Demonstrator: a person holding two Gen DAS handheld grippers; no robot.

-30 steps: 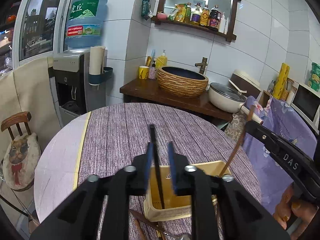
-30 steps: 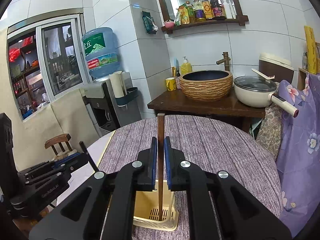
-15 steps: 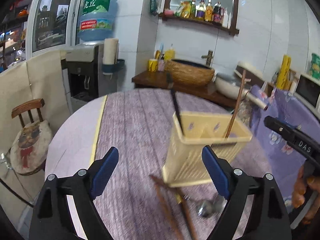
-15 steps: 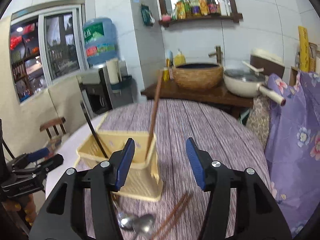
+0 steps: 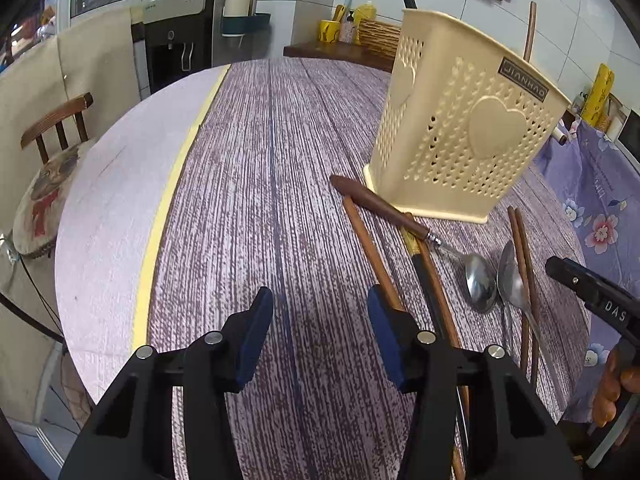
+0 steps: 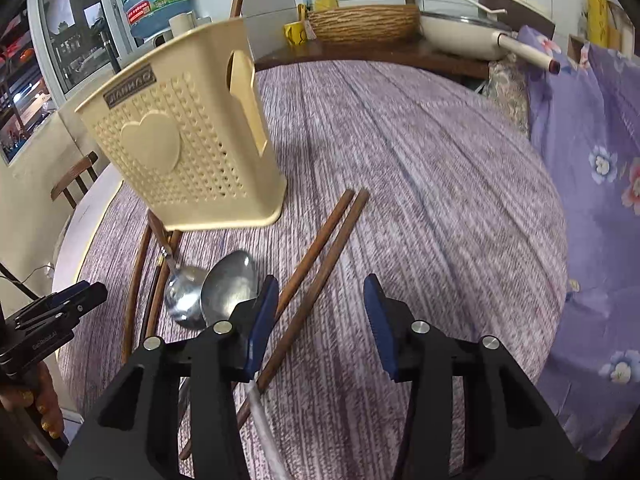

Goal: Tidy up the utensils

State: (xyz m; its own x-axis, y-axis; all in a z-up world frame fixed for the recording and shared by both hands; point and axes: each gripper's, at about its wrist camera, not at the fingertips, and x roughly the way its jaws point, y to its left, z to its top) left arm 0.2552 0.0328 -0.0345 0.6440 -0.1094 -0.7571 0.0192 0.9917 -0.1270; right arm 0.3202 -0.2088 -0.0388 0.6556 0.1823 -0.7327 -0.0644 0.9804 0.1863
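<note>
Gripper (image 6: 320, 316) closing above brown wooden chopsticks (image 6: 320, 252).

"JIANHAO" on holder (image 5: 464, 120) (gripper (image 5: 592, 292): "DAS")

Desk (image 5: 248, 184) left of yellow tape line (image 5: 168, 208) and centre strip bare: clear pass. Utensil holder (image 5: 460, 128) upright on far right half, blocks that side; black stick and brown stick poke above its rim. Spoons (image 5: 480, 280) and chopsticks (image 5: 372, 256) lie just in front of holder, clutter low approach. Left claw (image 5: 320, 332) closing over bare cloth, nothing between pads. Right claw (image 6: 320, 320) closing, chopstick pair (image 6: 320, 264) passes under left pad. Desk right of pair free up to purple cloth (image 6: 592, 200).
</note>
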